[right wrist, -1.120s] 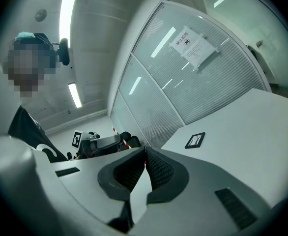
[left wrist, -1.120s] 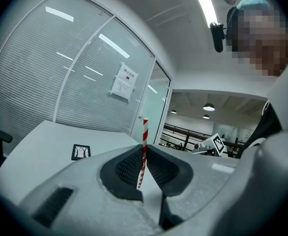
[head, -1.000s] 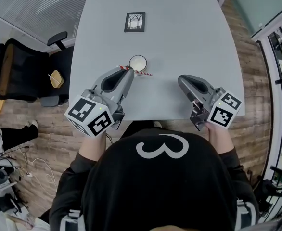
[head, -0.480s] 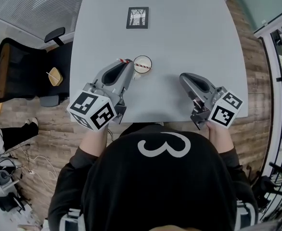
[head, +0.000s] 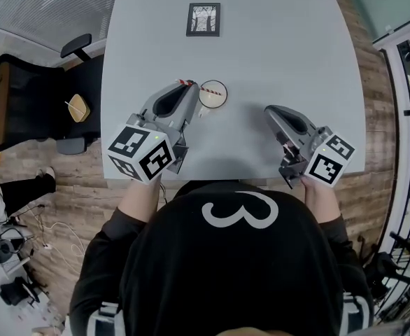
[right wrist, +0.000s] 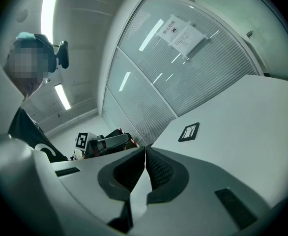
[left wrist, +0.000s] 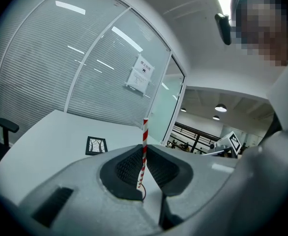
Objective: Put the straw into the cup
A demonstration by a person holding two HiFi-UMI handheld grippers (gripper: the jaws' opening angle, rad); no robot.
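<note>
A red-and-white striped straw [head: 199, 87] is pinched in my left gripper [head: 189, 89], which is shut on it. In the head view the straw slants to the right across the mouth of the white cup [head: 214, 100] on the grey table [head: 282, 40]; whether its end is inside the cup I cannot tell. In the left gripper view the straw [left wrist: 144, 141] sticks out between the ribbed pads [left wrist: 127, 166] of the left gripper [left wrist: 144, 154]; the cup is hidden there. My right gripper [head: 270, 110] hangs over the table's near right part, shut and empty [right wrist: 145, 152].
A small black-framed picture [head: 203, 19] lies flat at the table's far side, also seen as a framed picture [left wrist: 96, 145] [right wrist: 188, 131]. A black office chair [head: 23, 103] stands left of the table. Glass walls with blinds run behind. The near table edge is right below both grippers.
My left gripper has brought the straw from just in front of the cup to across the cup's mouth. The right gripper has kept nearly the same place, shut.
</note>
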